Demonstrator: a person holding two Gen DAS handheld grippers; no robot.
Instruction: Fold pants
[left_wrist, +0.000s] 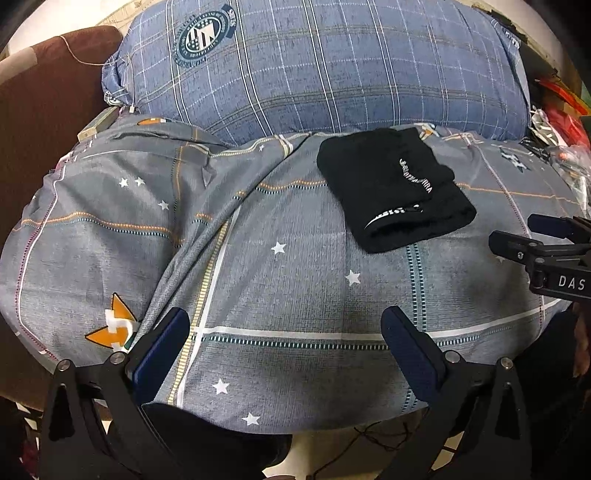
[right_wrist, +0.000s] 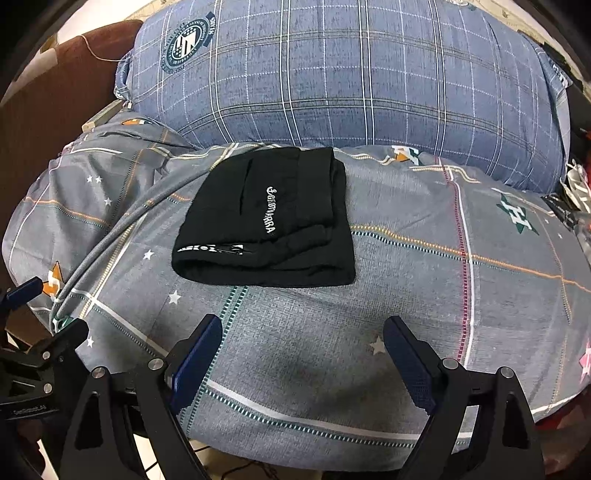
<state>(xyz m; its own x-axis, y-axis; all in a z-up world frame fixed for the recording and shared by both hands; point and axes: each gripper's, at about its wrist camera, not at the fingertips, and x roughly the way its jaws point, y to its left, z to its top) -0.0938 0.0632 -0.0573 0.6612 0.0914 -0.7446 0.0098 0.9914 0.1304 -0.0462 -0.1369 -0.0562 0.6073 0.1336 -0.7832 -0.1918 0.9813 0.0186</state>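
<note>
Black pants (left_wrist: 391, 188) with white lettering lie folded into a compact rectangle on the grey star-patterned bedding (left_wrist: 280, 280). They also show in the right wrist view (right_wrist: 269, 221), near its centre. My left gripper (left_wrist: 284, 325) is open and empty, held over the bedding below and left of the pants. My right gripper (right_wrist: 303, 336) is open and empty, just short of the pants' near edge. The right gripper also shows at the right edge of the left wrist view (left_wrist: 517, 232). The left gripper shows at the left edge of the right wrist view (right_wrist: 51, 306).
A big blue plaid pillow (left_wrist: 325, 66) lies behind the pants. A brown headboard or cushion (left_wrist: 44, 92) stands at the left. Red and mixed clutter (left_wrist: 561, 122) sits at the far right. The bedding's near edge drops off to the floor with cables (right_wrist: 236, 469).
</note>
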